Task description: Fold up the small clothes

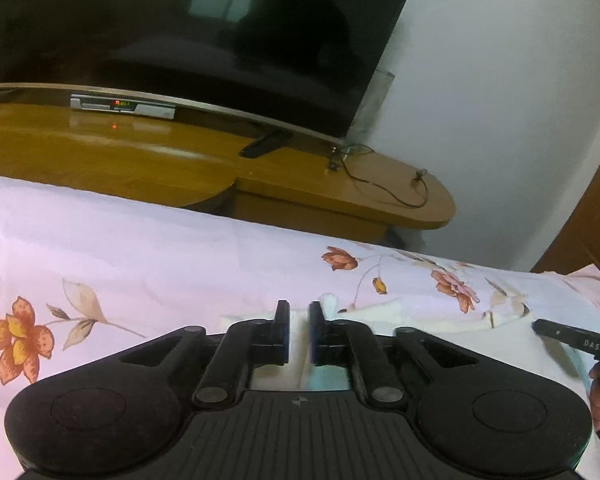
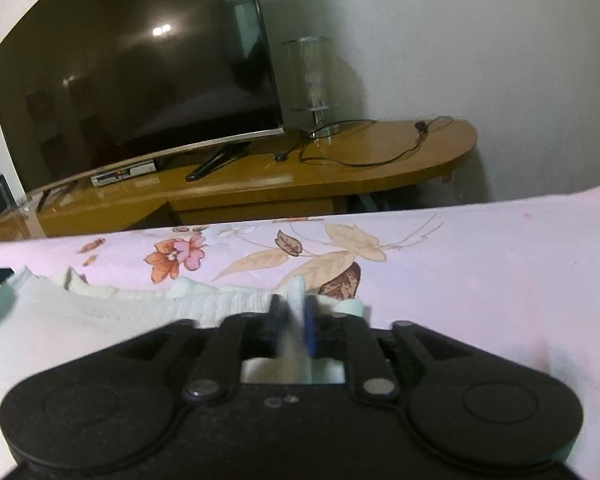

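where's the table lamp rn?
Right wrist view only: the glass table lamp stands on the wooden TV stand, just right of the TV, near the wall, its cord trailing rightward across the top.

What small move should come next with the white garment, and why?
Probably lift both edges together and carry them over for the fold: the right gripper pinches a raised ridge of the white garment, and the left gripper has cloth between its fingers on the floral sheet.

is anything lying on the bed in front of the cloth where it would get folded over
Nothing visible: beyond the pale cloth, only bare flowered bedsheet shows up to the bed's edge. Both the left gripper and the right gripper already have cloth between their jaws.
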Demonstrator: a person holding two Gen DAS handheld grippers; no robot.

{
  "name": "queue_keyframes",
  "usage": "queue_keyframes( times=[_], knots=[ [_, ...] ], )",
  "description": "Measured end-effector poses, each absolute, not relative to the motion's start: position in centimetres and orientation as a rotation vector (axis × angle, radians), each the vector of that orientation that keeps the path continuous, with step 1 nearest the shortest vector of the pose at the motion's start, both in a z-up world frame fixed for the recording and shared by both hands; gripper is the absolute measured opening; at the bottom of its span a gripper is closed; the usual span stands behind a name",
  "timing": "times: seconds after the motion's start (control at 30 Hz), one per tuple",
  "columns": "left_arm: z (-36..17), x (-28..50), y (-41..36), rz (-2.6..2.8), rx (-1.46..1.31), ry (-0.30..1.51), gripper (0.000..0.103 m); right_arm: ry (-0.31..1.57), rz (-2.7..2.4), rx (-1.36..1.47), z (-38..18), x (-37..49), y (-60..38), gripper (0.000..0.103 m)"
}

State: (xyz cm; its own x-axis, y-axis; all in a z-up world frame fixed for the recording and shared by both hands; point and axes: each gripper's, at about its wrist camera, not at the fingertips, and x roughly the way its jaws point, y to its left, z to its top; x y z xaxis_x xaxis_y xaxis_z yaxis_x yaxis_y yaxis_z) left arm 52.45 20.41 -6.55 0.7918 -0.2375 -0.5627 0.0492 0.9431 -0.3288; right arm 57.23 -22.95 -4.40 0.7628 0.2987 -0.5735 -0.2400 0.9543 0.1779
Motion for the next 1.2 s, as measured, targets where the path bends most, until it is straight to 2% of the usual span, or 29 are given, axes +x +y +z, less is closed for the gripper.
queue_keyframes(
  times=[0.03,0.07,0.37,0.4,0.43,0.47,0.5,0.53,0.6,0.73,0.87,0.93,1.03,1.1,1.17,1.2],
  knots=[
    [-6.4,52.5,20.4,-0.157,-0.306,0.64,0.04,0.643,0.307,0.1,-4.4,57.3,-23.0,0.021],
    [-6.3,52.6,20.3,-0.154,-0.298,0.638,0.051,0.65,0.317,0.101,-4.4,57.3,-22.8,0.021],
    [-6.6,53.4,19.8,-0.209,-0.299,0.69,0.051,0.643,0.321,0.123,-4.3,57.2,-23.2,0.018],
    [-6.9,53.5,19.5,-0.217,-0.283,0.706,0.046,0.649,0.324,0.125,-4.4,57.3,-23.2,0.018],
    [-7.1,53.7,19.3,-0.234,-0.273,0.722,0.024,0.653,0.325,0.118,-4.5,57.3,-23.2,0.018],
    [-7.3,53.8,19.0,-0.246,-0.265,0.736,0.007,0.654,0.327,0.107,-4.6,57.3,-23.1,0.017],
    [-7.4,53.7,18.7,-0.251,-0.249,0.736,0.004,0.653,0.328,0.098,-4.6,57.3,-23.0,0.017],
    [-7.4,53.5,18.4,-0.252,-0.225,0.72,0.003,0.652,0.329,0.086,-4.6,57.3,-22.9,0.015],
    [-6.9,52.7,18.1,-0.247,-0.206,0.646,0.003,0.644,0.333,0.05,-4.5,57.2,-22.5,0.005],
    [-5.9,52.1,19.1,-0.211,-0.259,0.531,0.003,0.557,0.323,-0.005,-3.5,56.3,-22.1,0.004],
    [-7.2,53.8,18.6,-0.172,-0.224,0.612,0.003,0.522,0.292,0.004,-3.3,56.6,-22.1,0.004],
    [-8.6,54.7,18.1,-0.148,-0.212,0.686,0.003,0.563,0.268,-0.019,-4.3,57.3,-21.7,0.004],
    [-8.6,54.7,17.8,-0.135,-0.203,0.68,0.003,0.624,0.258,-0.033,-5.1,58.2,-21.5,0.005],
    [-7.9,54.1,18.1,-0.105,-0.21,0.675,0.015,0.635,0.267,-0.052,-5.0,58.3,-21.4,0.012],
    [-6.5,52.4,18.4,-0.046,-0.192,0.627,0.054,0.612,0.248,-0.062,-4.1,57.5,-21.8,0.026],
    [-5.7,51.5,18.2,-0.036,-0.17,0.584,0.058,0.59,0.25,-0.065,-3.4,56.7,-21.9,0.027]
  ],
)
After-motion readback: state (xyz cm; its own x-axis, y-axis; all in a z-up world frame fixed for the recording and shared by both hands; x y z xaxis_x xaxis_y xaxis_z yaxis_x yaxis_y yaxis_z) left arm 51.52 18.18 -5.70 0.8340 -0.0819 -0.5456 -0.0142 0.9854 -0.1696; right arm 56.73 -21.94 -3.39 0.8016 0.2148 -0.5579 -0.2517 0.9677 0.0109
